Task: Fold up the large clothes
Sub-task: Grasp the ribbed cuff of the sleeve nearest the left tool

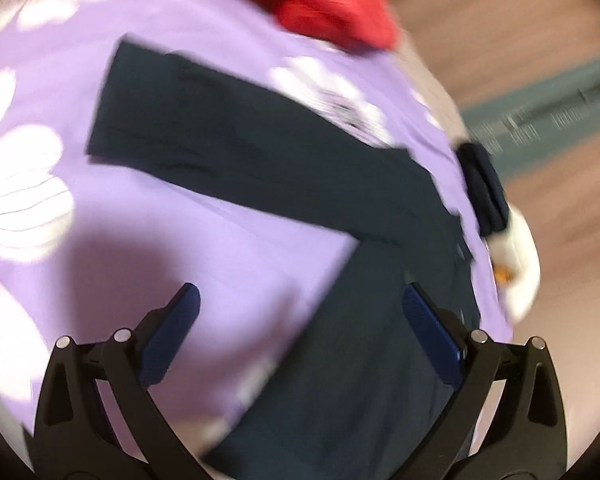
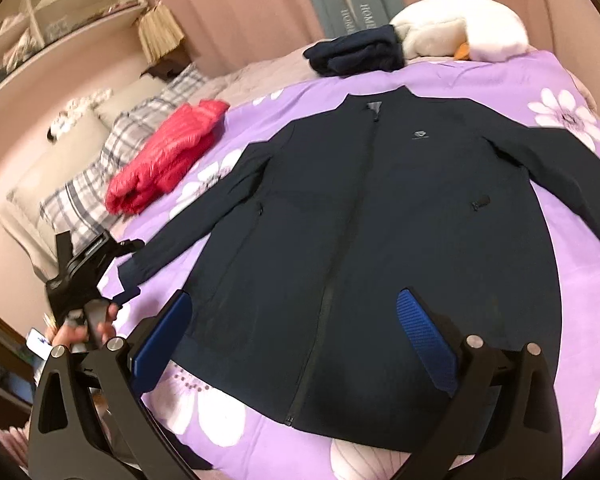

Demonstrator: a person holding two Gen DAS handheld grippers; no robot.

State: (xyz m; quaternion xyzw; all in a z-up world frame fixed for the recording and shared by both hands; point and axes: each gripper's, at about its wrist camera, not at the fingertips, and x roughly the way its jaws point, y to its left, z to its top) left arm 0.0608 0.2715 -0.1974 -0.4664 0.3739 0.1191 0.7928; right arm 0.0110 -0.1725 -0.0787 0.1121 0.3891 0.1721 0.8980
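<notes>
A dark navy zip jacket (image 2: 364, 216) lies flat, front up, on the purple flowered bed cover (image 2: 572, 280), both sleeves spread out. My right gripper (image 2: 296, 320) is open and empty, hovering above the jacket's hem. My left gripper (image 1: 300, 308) is open and empty above the bed cover (image 1: 204, 240), beside the jacket's body (image 1: 364, 360). The left sleeve (image 1: 220, 128) stretches away from it. The left view is motion-blurred. The left gripper also shows in the right wrist view (image 2: 128, 272), at the left sleeve's cuff.
A red puffer jacket (image 2: 168, 160) lies at the left of the bed, also in the left view (image 1: 320, 4). A folded dark garment (image 2: 356, 54) and a white plush duck (image 2: 460, 28) sit at the far edge. Plaid pillows (image 2: 100, 184) lie left.
</notes>
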